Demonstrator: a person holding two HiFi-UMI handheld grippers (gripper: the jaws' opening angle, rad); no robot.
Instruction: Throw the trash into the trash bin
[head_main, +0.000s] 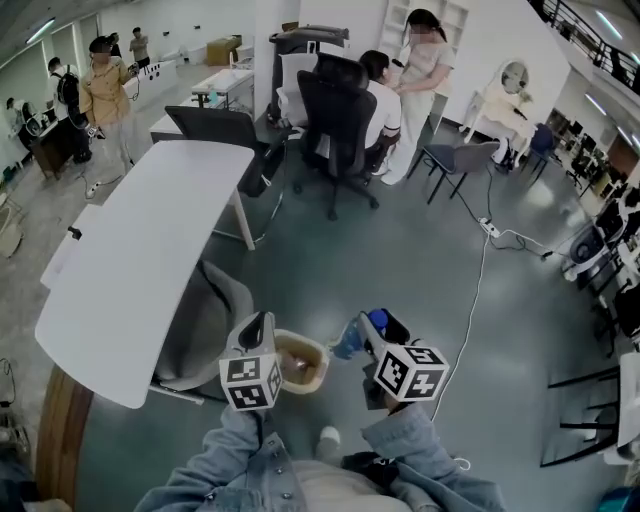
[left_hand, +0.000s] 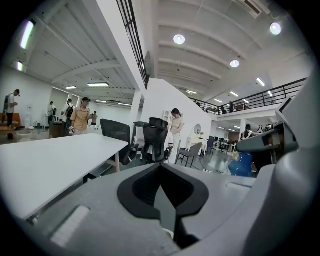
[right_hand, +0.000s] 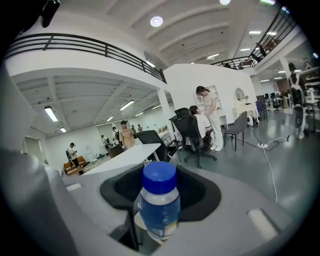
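Observation:
A tan trash bin (head_main: 318, 352) stands on the grey floor just in front of me, some trash lying in it. My left gripper (head_main: 258, 322) hangs at the bin's left rim, its jaws (left_hand: 162, 197) shut with nothing between them. To the right of the bin, my right gripper (head_main: 368, 326) is shut on a small plastic bottle (head_main: 349, 341) with a blue cap and blue label. The right gripper view has the bottle (right_hand: 159, 205) upright between the jaws. From the left gripper view the same bottle (left_hand: 243, 164) shows at the right, under the right gripper's finger (left_hand: 265, 142).
A long white table (head_main: 150, 250) runs along the left, with a grey chair (head_main: 212, 318) tucked beside the bin. Black office chairs (head_main: 335, 120) and people stand farther off. A white cable (head_main: 478, 290) and power strip (head_main: 490, 228) lie on the floor at right.

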